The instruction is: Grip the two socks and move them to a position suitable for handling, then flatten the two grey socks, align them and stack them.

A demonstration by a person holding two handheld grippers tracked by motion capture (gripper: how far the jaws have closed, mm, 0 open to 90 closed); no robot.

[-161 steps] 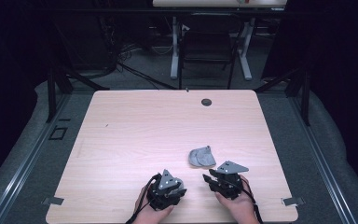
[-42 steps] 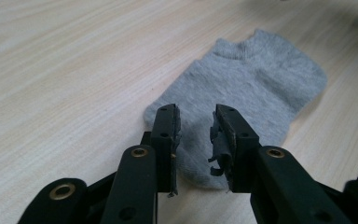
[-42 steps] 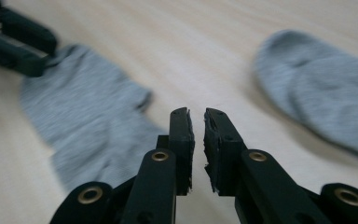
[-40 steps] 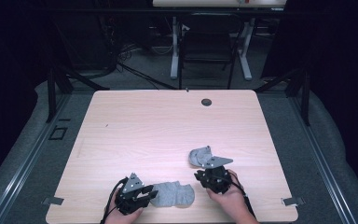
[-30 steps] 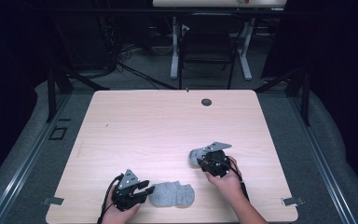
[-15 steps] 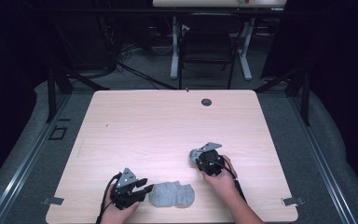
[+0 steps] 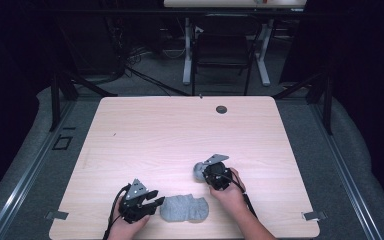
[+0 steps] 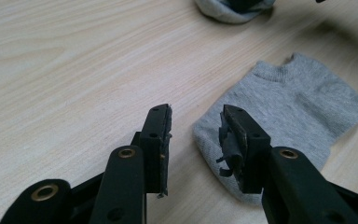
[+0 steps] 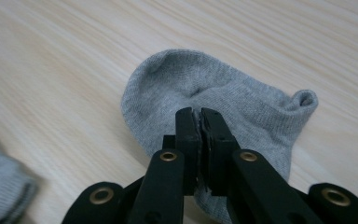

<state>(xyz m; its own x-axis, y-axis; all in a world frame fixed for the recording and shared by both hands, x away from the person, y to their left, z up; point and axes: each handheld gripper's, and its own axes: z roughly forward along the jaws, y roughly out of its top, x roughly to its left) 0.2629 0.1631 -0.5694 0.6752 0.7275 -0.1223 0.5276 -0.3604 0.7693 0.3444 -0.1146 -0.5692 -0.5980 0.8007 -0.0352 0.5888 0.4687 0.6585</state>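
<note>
Jaws of the left gripper (image 8: pixel 195 135) stand parted with nothing between them, one tip over the edge of a flat grey sock (image 8: pixel 289 116) at right of its frame. Jaws of the right gripper (image 9: pixel 198 122) are pressed together, pinching a fold of a second grey sock (image 9: pixel 214 93) on the wooden table (image 7: pixel 180 135). From the high view, flat sock (image 7: pixel 184 208) lies lower centre; second sock (image 7: pixel 199 170) sits centre-right. No legible writing.
</note>
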